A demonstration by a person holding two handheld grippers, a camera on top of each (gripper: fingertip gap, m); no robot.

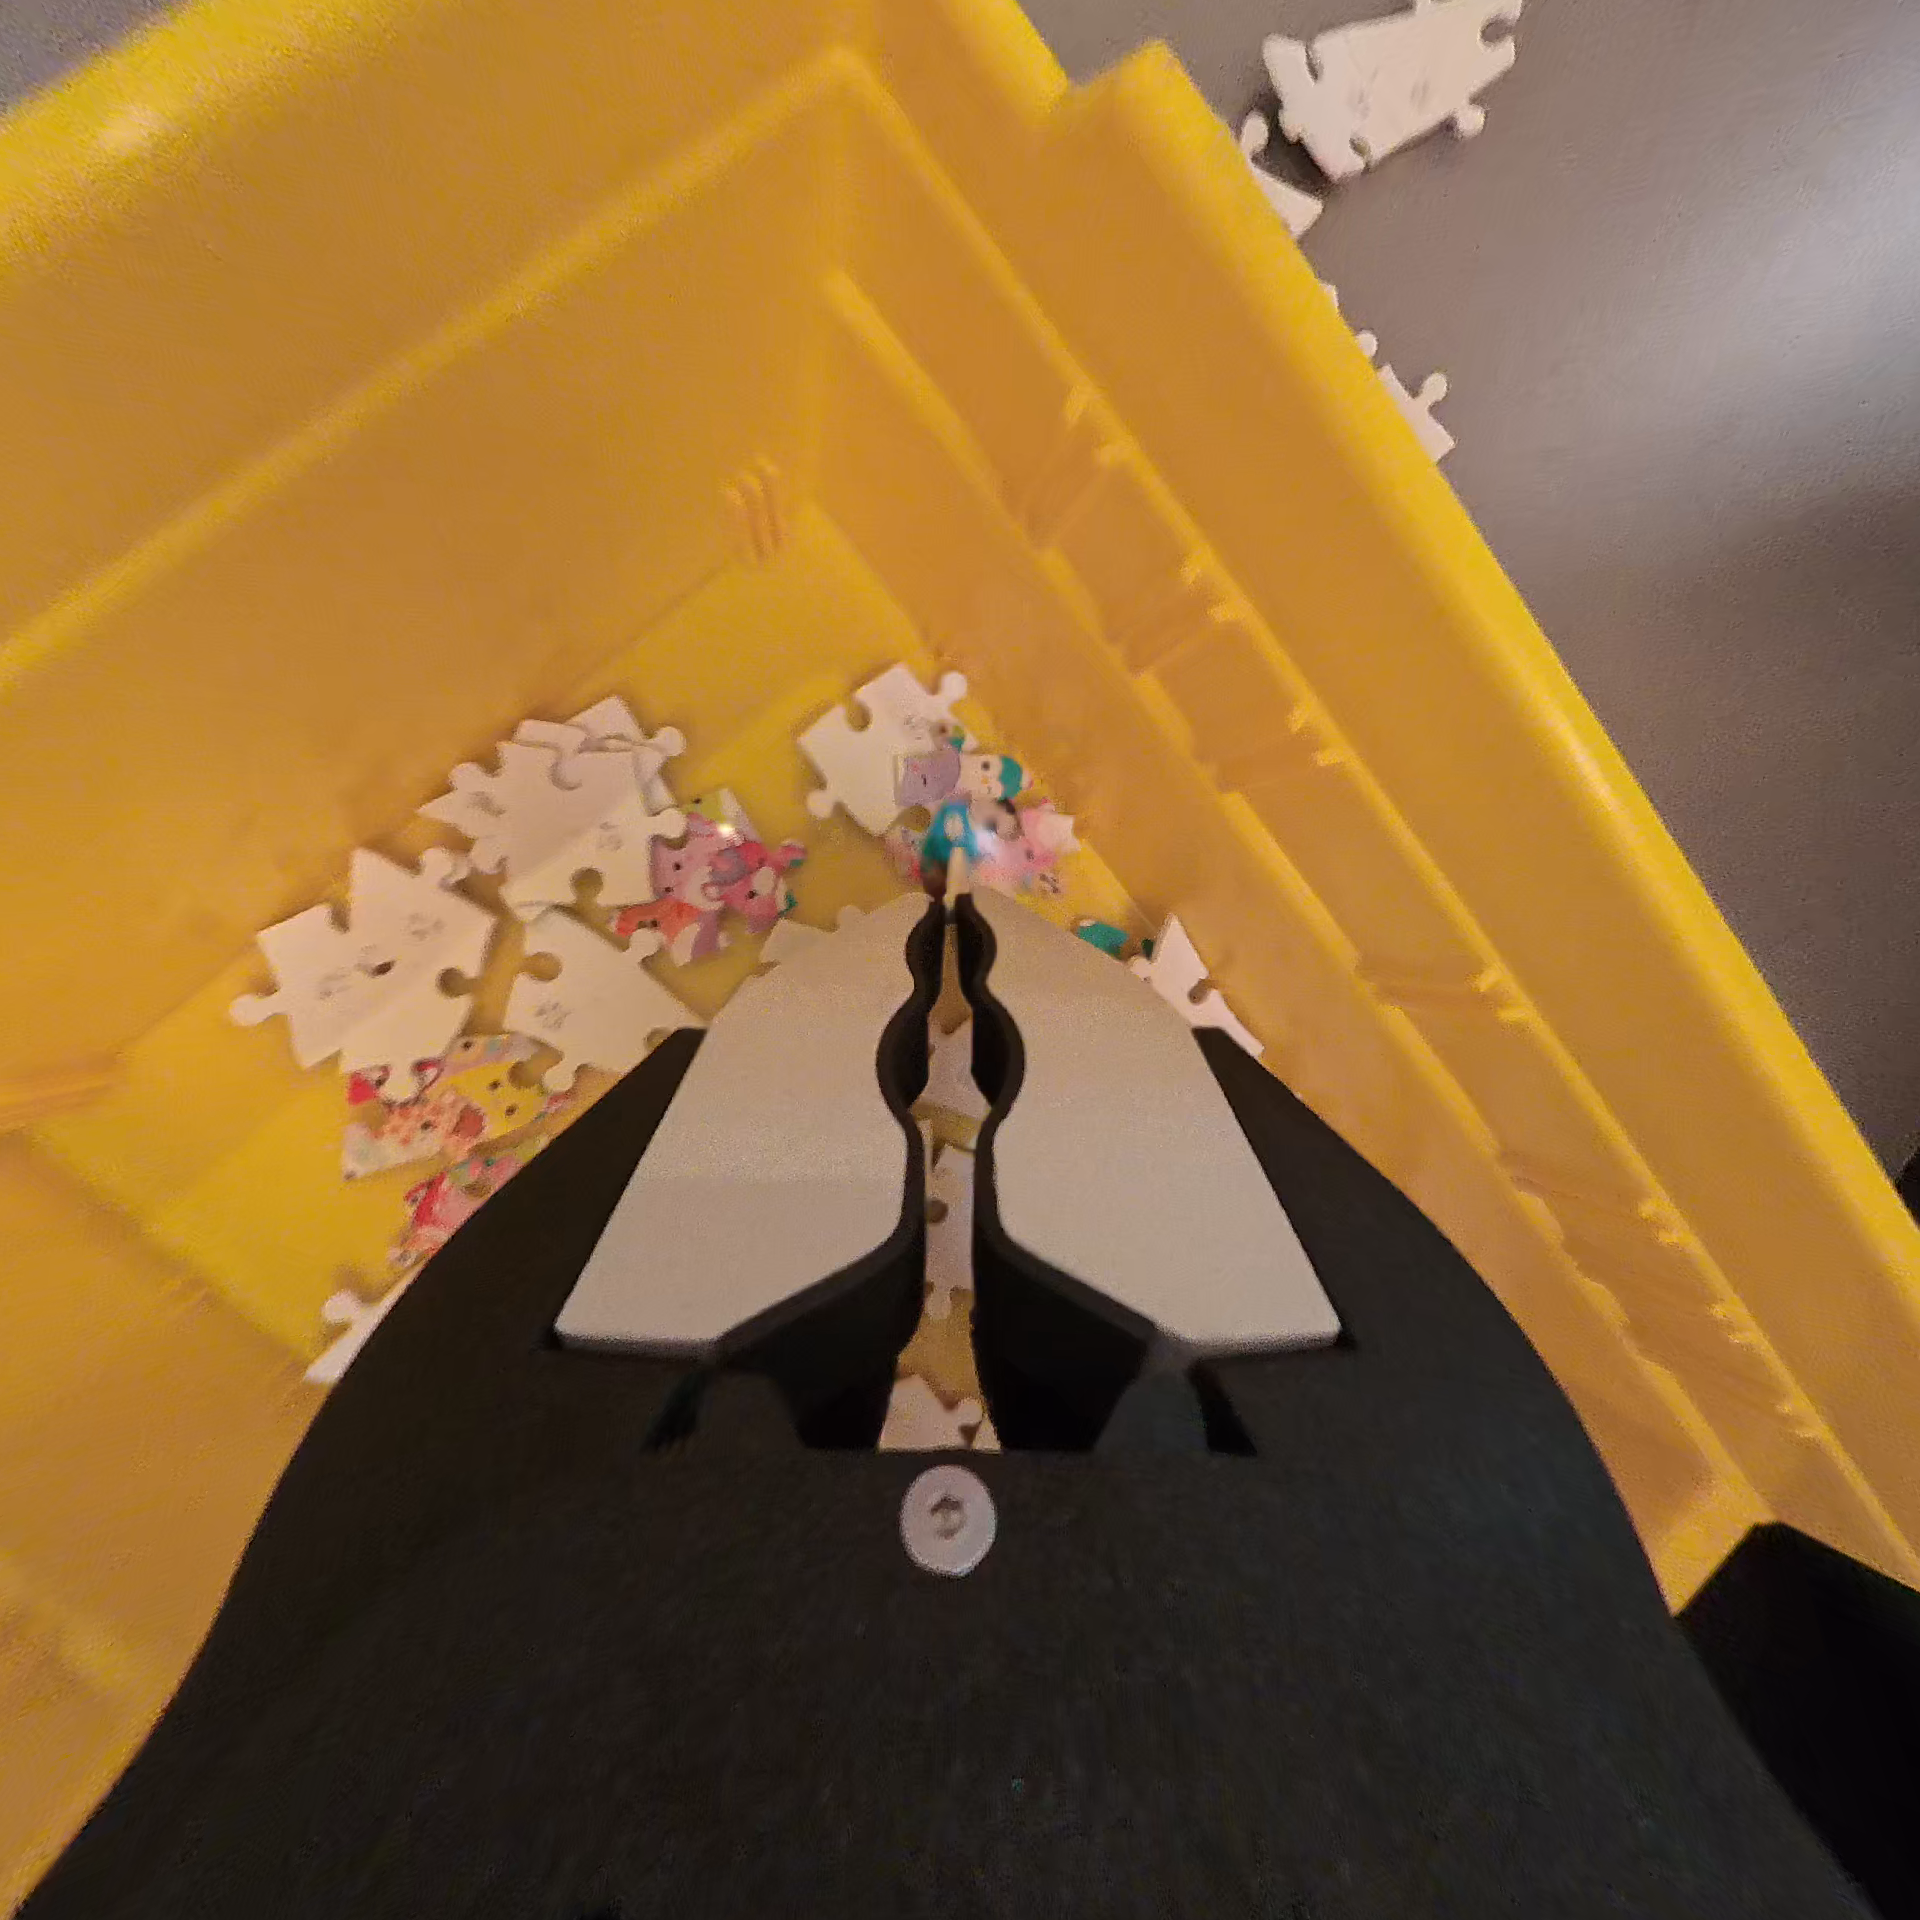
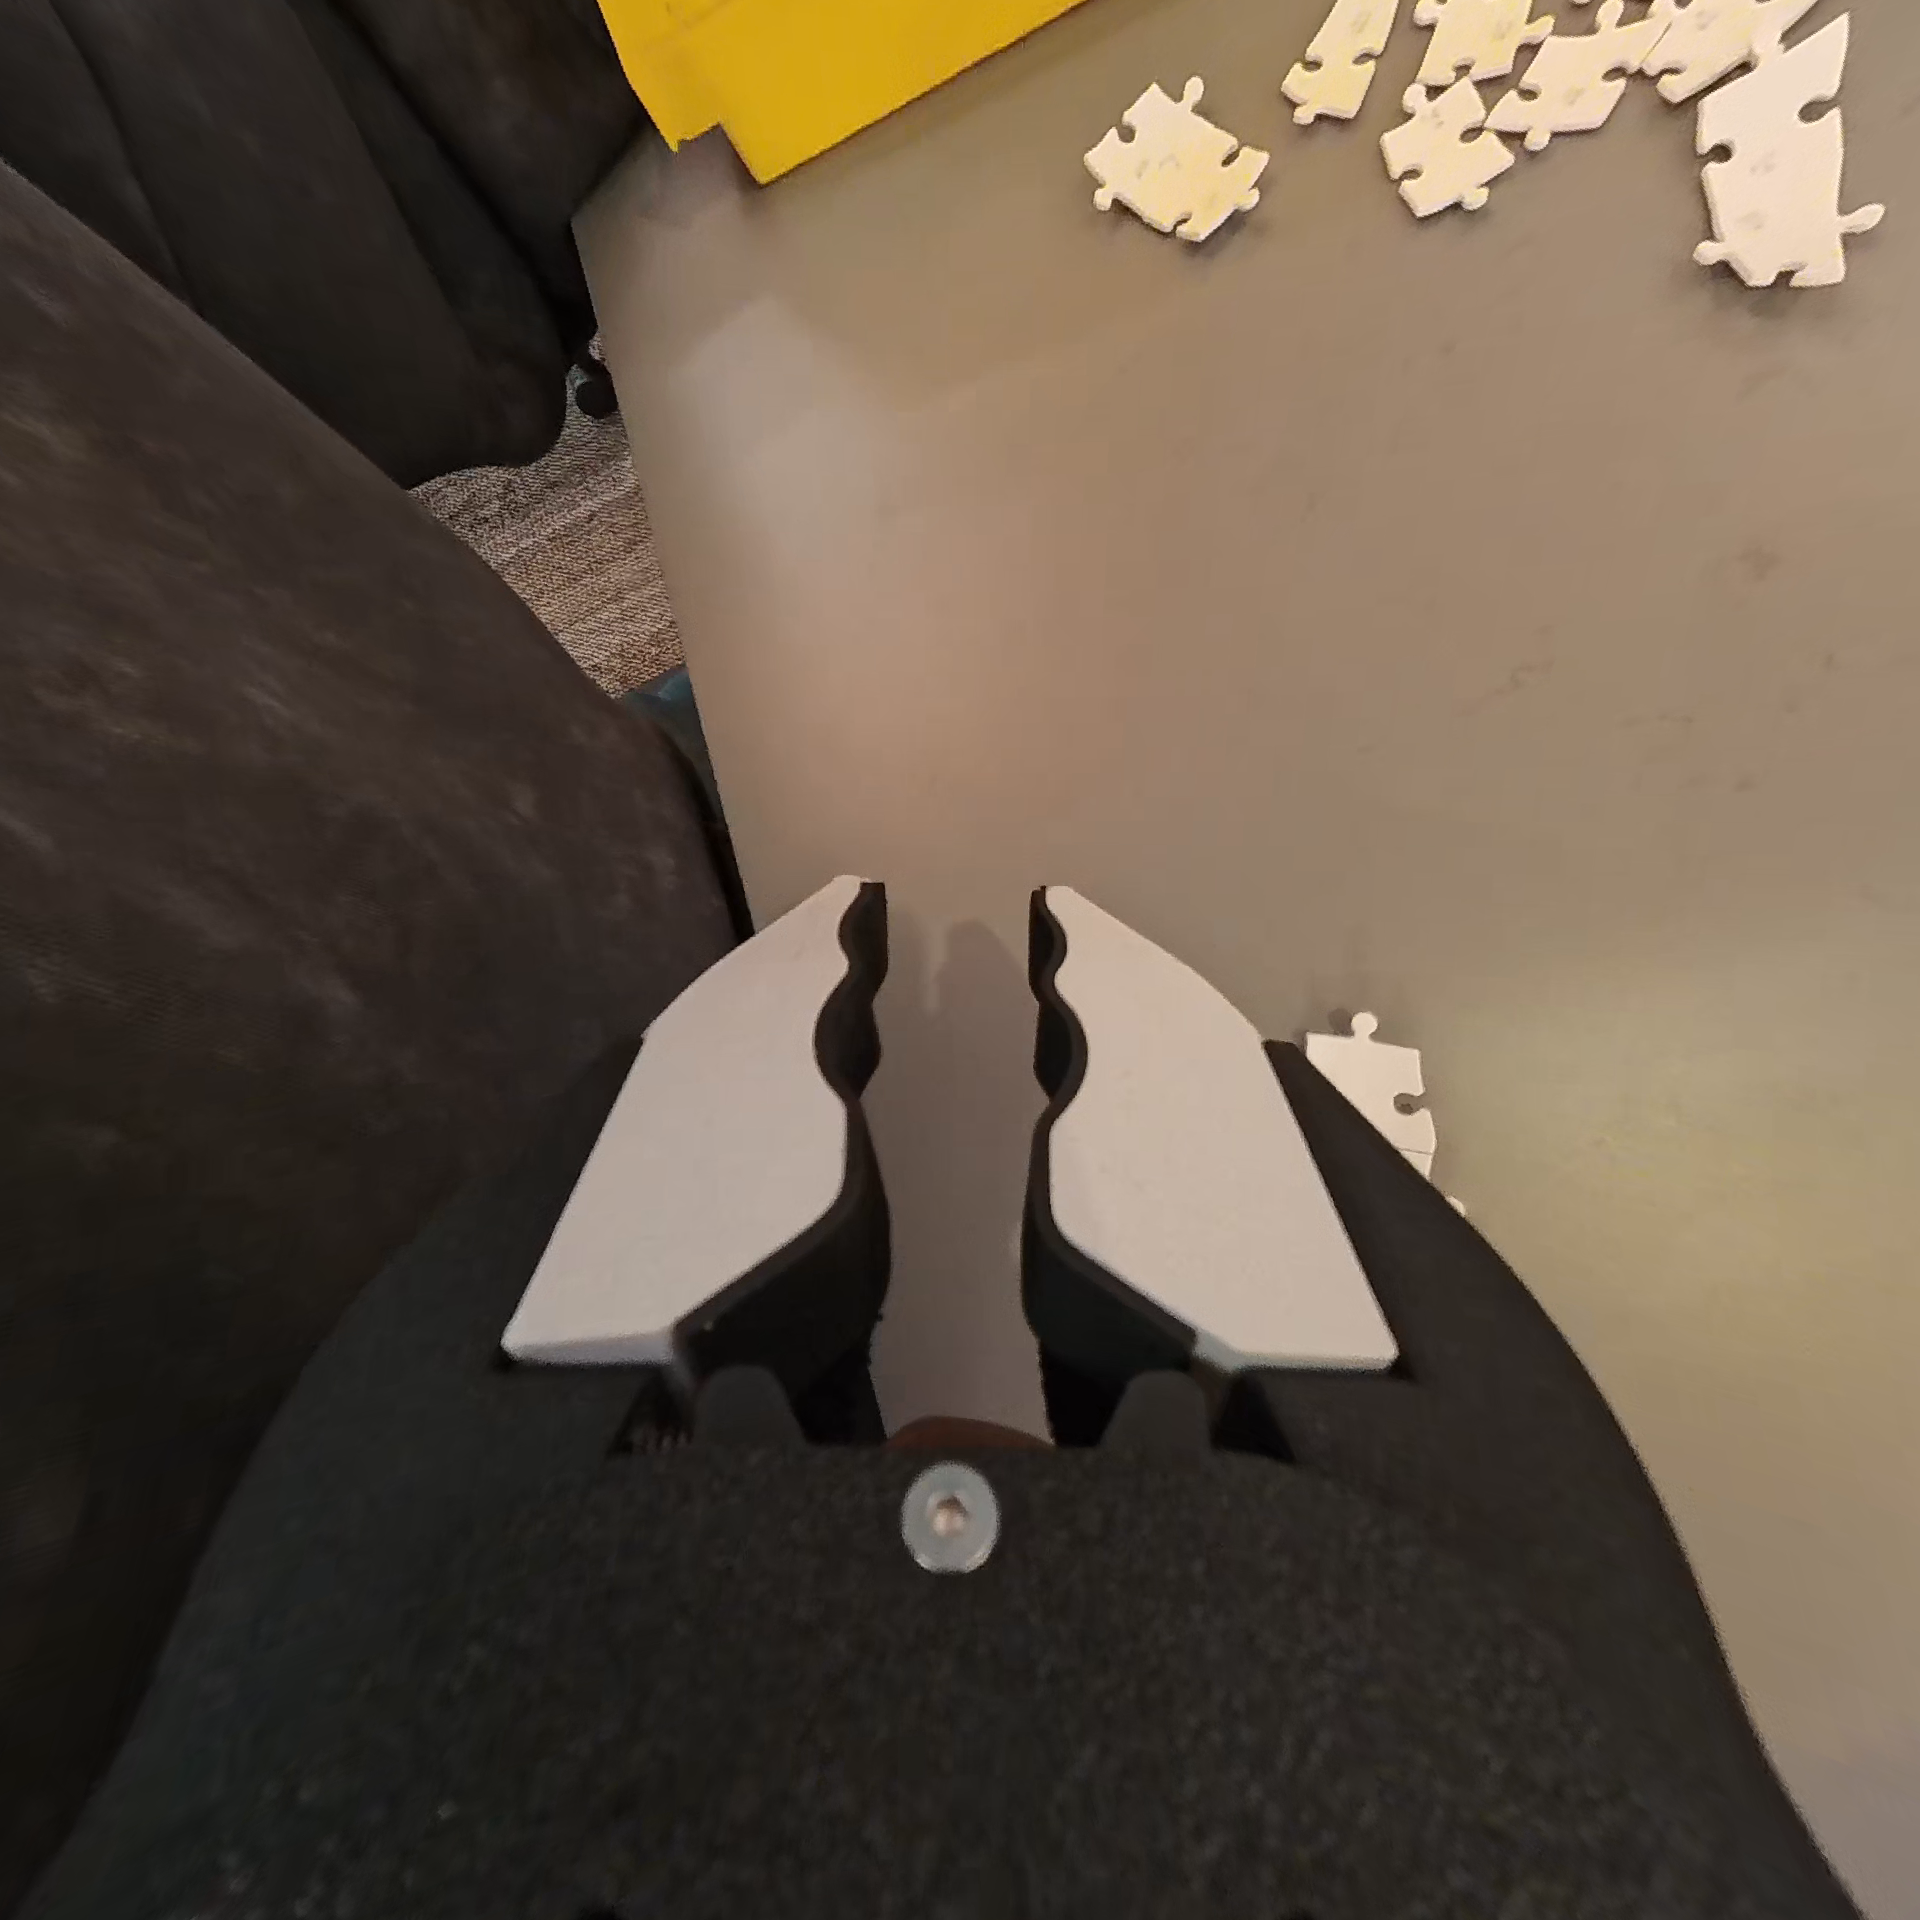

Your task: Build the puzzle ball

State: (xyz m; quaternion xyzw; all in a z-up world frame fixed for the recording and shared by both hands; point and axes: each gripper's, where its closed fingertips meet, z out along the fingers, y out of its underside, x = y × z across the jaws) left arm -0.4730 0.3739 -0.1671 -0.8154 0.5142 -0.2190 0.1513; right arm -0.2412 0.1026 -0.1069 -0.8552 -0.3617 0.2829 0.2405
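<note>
A grey table carried a yellow bin, and in the left wrist view the camera looked down into a corner of it. Loose puzzle pieces lay scattered over the bin's floor, some white side up, some showing their printed pictures. The left gripper reached into the bin with its jaws drawn almost together, pinching a thin piece edge-on at the very tips; this gripped piece stood on edge, its long axis running straight ahead from the jaws toward a small heap of printed pieces just beyond. Whether it had cleared that heap could not be told. More white pieces lay outside the bin on the table, at the upper right.

In the right wrist view the same grey table ran ahead, with a dark fabric chair to the left and the bin's corner at the top. The right gripper hovered over bare table, jaws parted by a moderate gap and holding nothing. A cluster of white pieces lay well ahead and to the right, apart from the jaws; another white piece sat just beside the right finger. No assembled ball was visible, so the build seemed at an early stage, and the left gripper was plainly the one nearer to its piece.
</note>
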